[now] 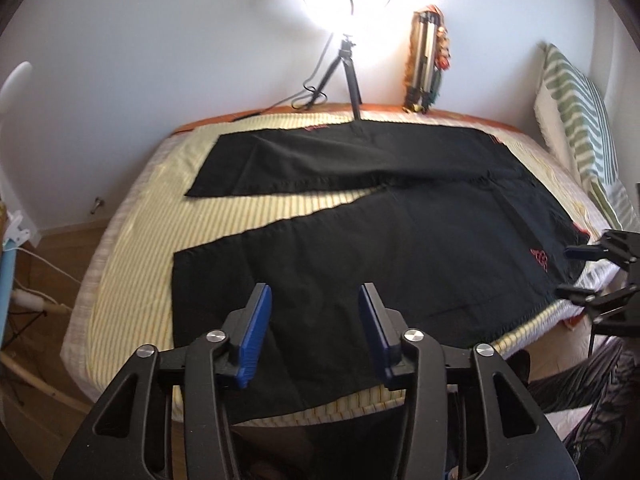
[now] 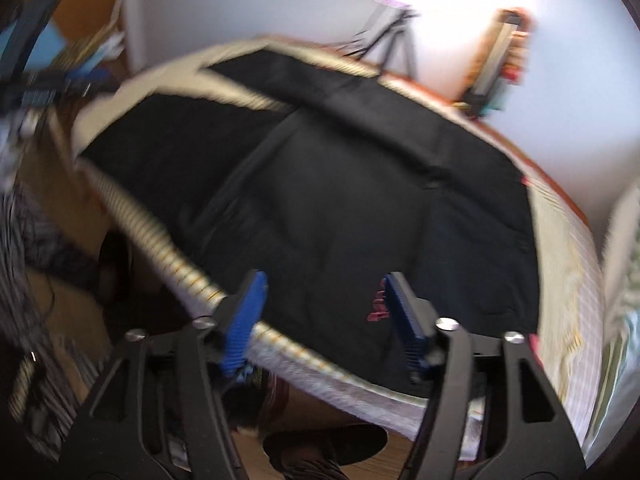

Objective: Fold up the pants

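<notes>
Black pants (image 1: 360,240) lie flat on a bed with a yellow striped cover (image 1: 132,264), legs spread apart toward the left, waist at the right with a red logo (image 1: 538,258). My left gripper (image 1: 314,296) is open and empty, just above the near leg. My right gripper (image 1: 576,272) shows at the right edge by the waist. In the blurred right wrist view the pants (image 2: 340,200) fill the bed, and my right gripper (image 2: 322,284) is open and empty over the near waist corner, beside the red logo (image 2: 378,306).
A ring light on a tripod (image 1: 348,64) stands at the bed's far edge, with a folded tripod (image 1: 424,60) against the wall. Striped pillows (image 1: 580,120) stand at the right. Wooden floor (image 1: 68,248) lies to the left.
</notes>
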A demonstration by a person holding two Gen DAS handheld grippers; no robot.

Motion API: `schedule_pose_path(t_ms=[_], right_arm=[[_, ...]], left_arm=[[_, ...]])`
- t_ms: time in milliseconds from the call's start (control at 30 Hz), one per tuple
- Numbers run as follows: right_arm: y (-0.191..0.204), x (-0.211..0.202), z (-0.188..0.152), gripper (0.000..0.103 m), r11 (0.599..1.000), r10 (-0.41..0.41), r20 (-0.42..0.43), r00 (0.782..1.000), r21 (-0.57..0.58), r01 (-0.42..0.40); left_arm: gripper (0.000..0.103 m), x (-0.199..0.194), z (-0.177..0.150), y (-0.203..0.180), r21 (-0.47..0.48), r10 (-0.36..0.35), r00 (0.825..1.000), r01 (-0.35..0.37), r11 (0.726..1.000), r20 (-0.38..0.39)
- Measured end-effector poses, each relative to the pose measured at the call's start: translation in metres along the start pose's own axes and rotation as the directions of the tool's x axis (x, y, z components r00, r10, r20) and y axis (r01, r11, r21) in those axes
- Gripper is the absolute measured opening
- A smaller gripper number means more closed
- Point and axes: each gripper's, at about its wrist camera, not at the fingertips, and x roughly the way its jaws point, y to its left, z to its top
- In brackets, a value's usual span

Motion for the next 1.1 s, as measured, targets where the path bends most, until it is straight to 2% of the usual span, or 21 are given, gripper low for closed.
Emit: schedule_pose_path(t_ms=[167,300,567,667,767,833,900,1000,1100], right_arm=[[0.028,0.031,0.005,0.054,0.993,0.068,-0.068,0.995,-0.094,-0.074],[0.040,0.044,0.004,0.054,0.983,0.082,-0.124,0.989,-0.151,-0.100],[0.049,0.052,0.009,0.054,0.976,0.073,-0.156,0.985,-0.191,-0.102],[0.052,0.052,0.009,0.060,0.970,0.048,-0.156,0.987,-0.229,-0.083],[0.053,0.054,0.012,0.060,0.963,0.042,-0.166,0.985,-0.255,-0.084],[0.053,0.054,0.014,0.053,0.960,0.048,-0.172,0.984,-0.265,-0.093],[0.051,0.055,0.016,0.013,0.961,0.078,-0.190,0.979,-0.248,-0.125],[0.046,0.051,0.023,0.009,0.970,0.082,-0.165,0.983,-0.215,-0.117],[0.034,0.042,0.035,0.008,0.981,0.083,-0.122,0.989,-0.163,-0.102]], left_arm=[[0.039,0.009,-0.004,0.000,0.014,-0.009,0.999,0.009,1.000,-0.035],[0.039,0.012,-0.007,0.001,0.033,-0.008,0.998,0.010,0.999,-0.057],[0.039,0.020,-0.008,0.001,0.051,-0.025,0.997,0.029,0.998,-0.079],[0.039,0.021,-0.010,-0.002,0.070,-0.038,0.995,0.044,0.997,-0.090],[0.039,0.021,-0.010,-0.005,0.089,-0.053,0.994,0.062,0.994,-0.097],[0.040,0.020,-0.011,-0.008,0.103,-0.064,0.993,0.075,0.992,-0.100],[0.045,0.019,-0.013,-0.013,0.134,-0.079,0.991,0.093,0.987,-0.106],[0.053,0.017,-0.019,-0.024,0.190,-0.107,0.987,0.129,0.973,-0.123],[0.053,0.022,-0.028,-0.036,0.252,-0.123,0.979,0.162,0.954,-0.164]])
